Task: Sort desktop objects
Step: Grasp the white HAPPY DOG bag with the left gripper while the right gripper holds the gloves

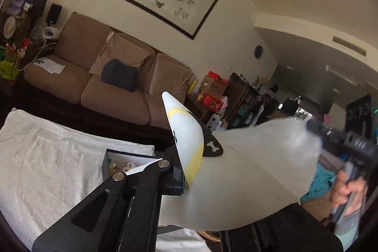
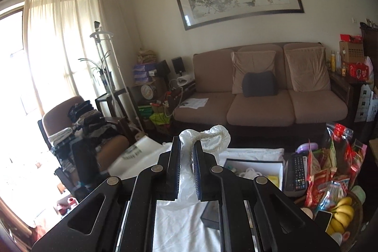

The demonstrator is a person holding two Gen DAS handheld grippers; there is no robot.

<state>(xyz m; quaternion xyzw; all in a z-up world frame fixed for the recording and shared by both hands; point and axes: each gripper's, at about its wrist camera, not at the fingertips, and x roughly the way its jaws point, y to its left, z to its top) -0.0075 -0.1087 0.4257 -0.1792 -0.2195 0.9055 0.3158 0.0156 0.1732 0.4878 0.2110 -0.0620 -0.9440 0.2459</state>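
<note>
My left gripper [image 1: 186, 171] is shut on the edge of a frosted white plastic bag [image 1: 236, 181] with a yellow ring and a black patch bearing a white bone; it holds the bag up in the air. The bag stretches right to my right gripper [image 1: 330, 134], which is blurred there. In the right wrist view my right gripper [image 2: 186, 152] is shut on the bag's bunched white plastic and its rope handle [image 2: 212, 134], above the white tablecloth [image 2: 184, 223].
An open white box [image 2: 280, 168] with small items lies on the table, also in the left wrist view [image 1: 106, 157]. A remote control [image 2: 296, 172], snack packets [image 2: 330, 169], bananas [image 2: 342, 211] and a small dark box [image 2: 211, 213] lie right. A brown sofa [image 2: 259, 98] stands behind.
</note>
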